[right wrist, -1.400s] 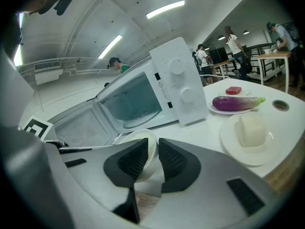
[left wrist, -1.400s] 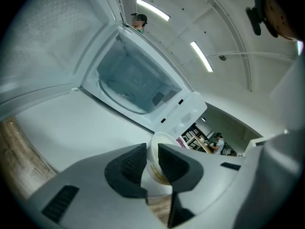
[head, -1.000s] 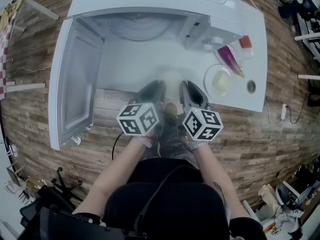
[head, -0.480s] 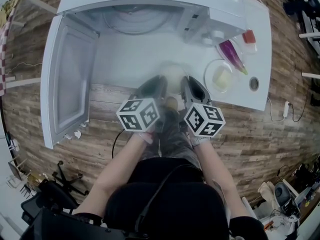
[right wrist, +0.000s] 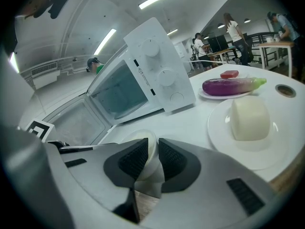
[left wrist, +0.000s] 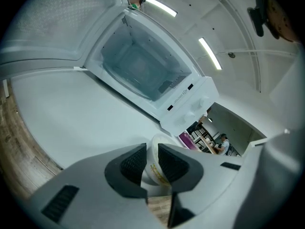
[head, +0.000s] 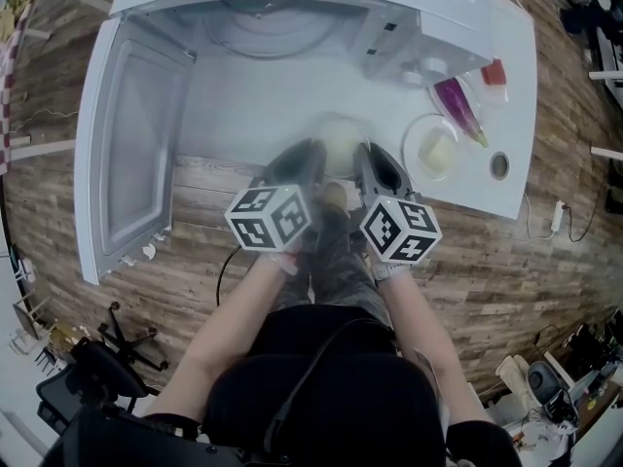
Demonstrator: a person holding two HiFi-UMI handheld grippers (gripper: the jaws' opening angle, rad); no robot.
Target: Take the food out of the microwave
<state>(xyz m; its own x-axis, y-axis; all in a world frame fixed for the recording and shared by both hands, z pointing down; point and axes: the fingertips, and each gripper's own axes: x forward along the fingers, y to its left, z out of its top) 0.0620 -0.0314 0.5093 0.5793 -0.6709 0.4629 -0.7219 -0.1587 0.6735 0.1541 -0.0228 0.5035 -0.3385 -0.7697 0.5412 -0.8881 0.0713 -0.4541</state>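
Clamping bowl (head: 337, 142): left tool (left wrist: 151, 160), right tool (right wrist: 152, 159).

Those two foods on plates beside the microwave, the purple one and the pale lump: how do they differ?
The purple eggplant is long and slim, with a green stem end; the pale lump is a squat, rounded block. The eggplant's plate lies close to the microwave; the lump's plate sits farther out from it. Both foods rest on white plates outside the microwave.

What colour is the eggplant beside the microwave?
The eggplant is purple with a green stem, clearest in the right gripper view.
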